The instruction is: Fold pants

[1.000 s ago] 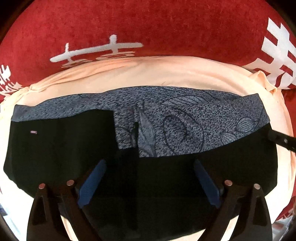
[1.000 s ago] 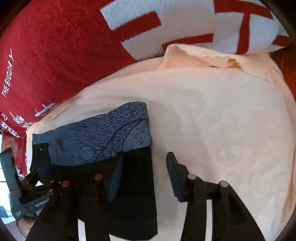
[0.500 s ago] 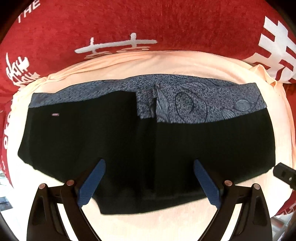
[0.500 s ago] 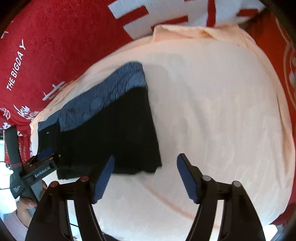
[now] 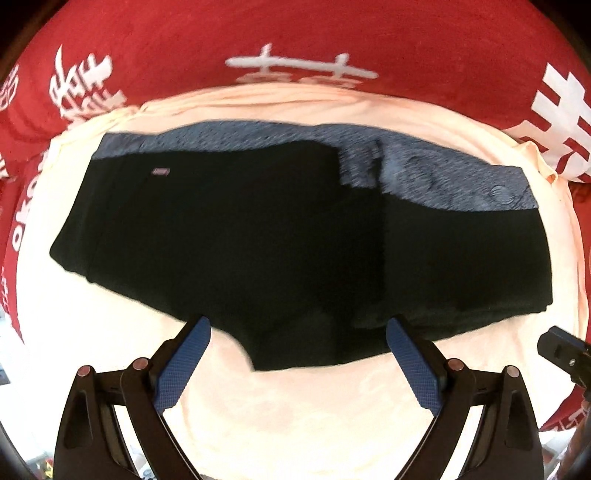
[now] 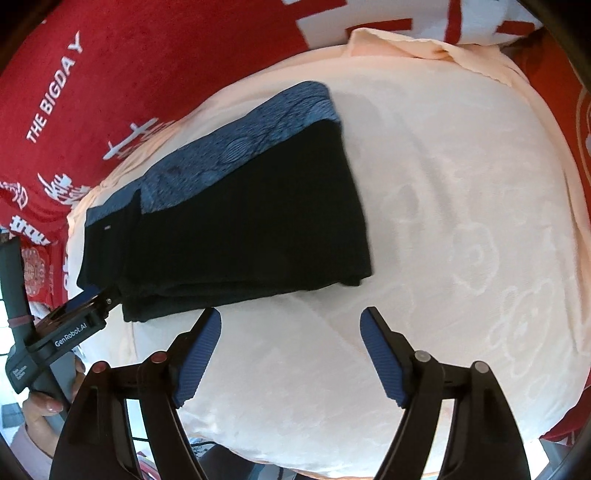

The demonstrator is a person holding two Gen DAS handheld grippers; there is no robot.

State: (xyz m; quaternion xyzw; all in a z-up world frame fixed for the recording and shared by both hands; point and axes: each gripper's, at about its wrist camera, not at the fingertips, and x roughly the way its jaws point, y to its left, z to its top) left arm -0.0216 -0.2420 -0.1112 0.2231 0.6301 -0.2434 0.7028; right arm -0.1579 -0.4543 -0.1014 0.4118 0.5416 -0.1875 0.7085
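- Two grippers, both w/ fingers spread wide, nothing between them.
- Left gripper: blue pads nearest the lens, black arms below. Left-hand pad's tip sits just off the pants' near hem; right-hand pad's tip overlaps the hem in view, contact can't be told.
- Between the left fingers: bare peach sheet, then the near edge of the pants.
- Pants lie flat, folded into a wide black block, straight ahead of the left fingers and spreading past both fingertips. Small pale label ahead-left, near the far edge.
- Beyond the black part: blue-grey patterned band along the far edge, wider ahead-right. Slightly blurred.
- Past the band: more peach sheet, then red blanket w/ white characters.
- Right gripper: only bare sheet w/ faint cloud pattern between and ahead of its fingers.
- From the right wrist view, pants are ahead-left of the left-hand fingertip, near but apart from it; their right side edge runs away from the fingers.
- Far left of those fingers: left gripper at the pants' near-left corner, a hand on its handle.
- Farthest: red blanket w/ white lettering, ahead-left.
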